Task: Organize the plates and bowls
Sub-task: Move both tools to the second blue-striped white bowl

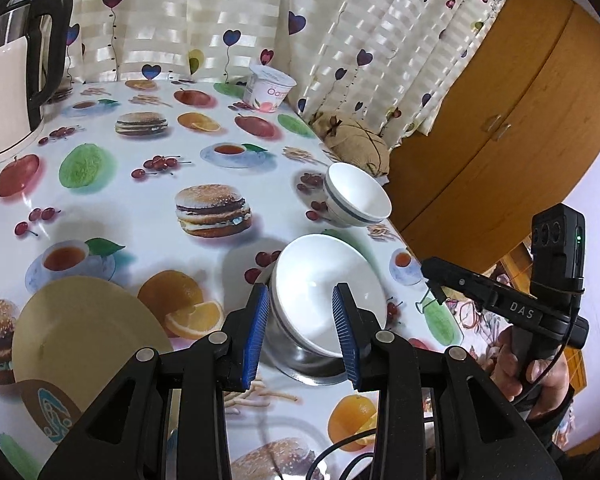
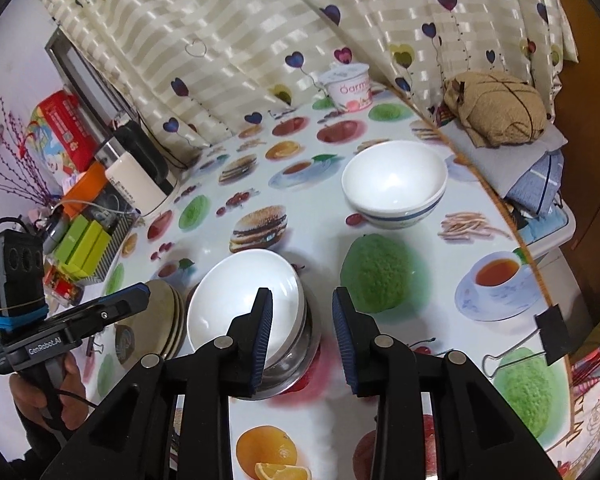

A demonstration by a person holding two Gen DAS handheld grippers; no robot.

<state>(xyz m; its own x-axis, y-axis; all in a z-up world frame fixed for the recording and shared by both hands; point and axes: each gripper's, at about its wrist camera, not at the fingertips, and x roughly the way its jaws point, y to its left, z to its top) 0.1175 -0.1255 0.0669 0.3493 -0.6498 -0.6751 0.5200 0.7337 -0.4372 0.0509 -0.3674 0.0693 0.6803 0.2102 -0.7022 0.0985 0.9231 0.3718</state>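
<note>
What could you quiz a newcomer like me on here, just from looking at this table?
1. True or false: the white bowl sits tilted inside a steel bowl.
2. In the right wrist view, what lies just left of that pair? A. stacked plates B. a frying pan C. a book
3. How many white bowls are in view?

Key: 1 true; 2 A; 3 two, the other being the striped bowl further back.
</note>
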